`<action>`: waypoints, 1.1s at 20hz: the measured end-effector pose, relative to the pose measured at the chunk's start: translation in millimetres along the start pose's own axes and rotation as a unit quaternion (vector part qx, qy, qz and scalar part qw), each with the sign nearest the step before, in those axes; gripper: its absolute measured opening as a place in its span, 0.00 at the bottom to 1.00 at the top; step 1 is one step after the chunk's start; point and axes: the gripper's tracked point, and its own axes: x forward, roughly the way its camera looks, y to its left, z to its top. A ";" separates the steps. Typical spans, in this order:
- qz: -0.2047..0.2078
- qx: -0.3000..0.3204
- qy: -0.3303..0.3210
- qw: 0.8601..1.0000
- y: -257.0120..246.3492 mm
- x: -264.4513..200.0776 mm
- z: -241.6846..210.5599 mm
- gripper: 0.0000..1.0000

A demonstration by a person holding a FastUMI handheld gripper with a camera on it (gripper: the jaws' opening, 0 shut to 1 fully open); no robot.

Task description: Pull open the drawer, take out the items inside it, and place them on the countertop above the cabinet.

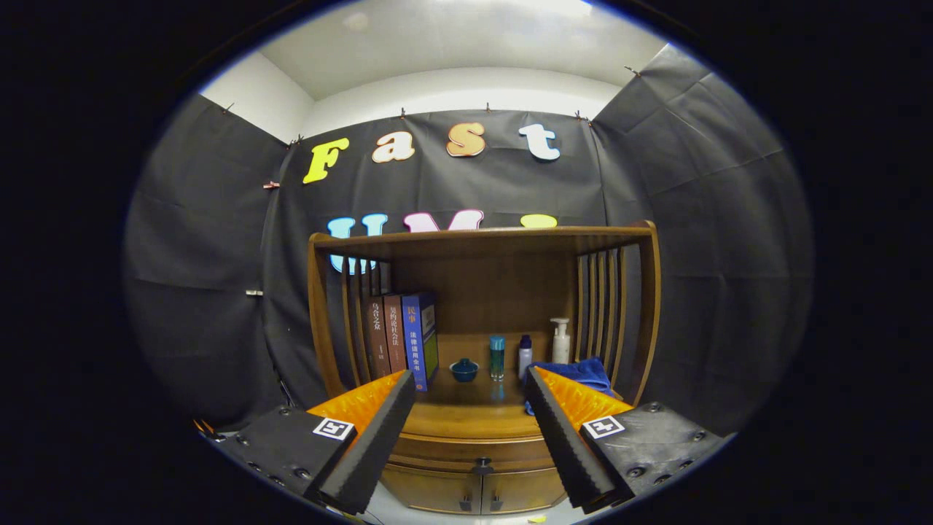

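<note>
**Gripper held open before the closed cabinet drawer**

The gripper faces a wooden cabinet that stands against the booth's black cloth wall. Its two fingers are spread wide apart, with nothing between them but open air; they touch none of the cabinet's parts and sit well short of it.

On the left of the countertop, near its back left corner, three books stand upright side by side, spines outward, against the slatted left side panel. Just to their right, towards the middle of the countertop, sits a small dark blue bowl. Right of the bowl stands a slim teal bottle, then a smaller white bottle with a dark cap, close beside it. Further right and back, near the slatted right side panel, is a white pump bottle. In front of that, at the right edge of the countertop, a blue cloth lies bunched, partly hidden by the right finger.

An upper shelf board roofs the open compartment above the countertop.

Below the front edge of the countertop, seen between the fingers, the drawer is shut flush with the cabinet front, a small dark knob at its centre. What it holds cannot be seen. Under it are two closed cabinet doors with small dark handles where they meet.
</note>
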 end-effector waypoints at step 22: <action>-0.029 0.026 0.178 0.983 -18.2 78.9 -224.0 0.99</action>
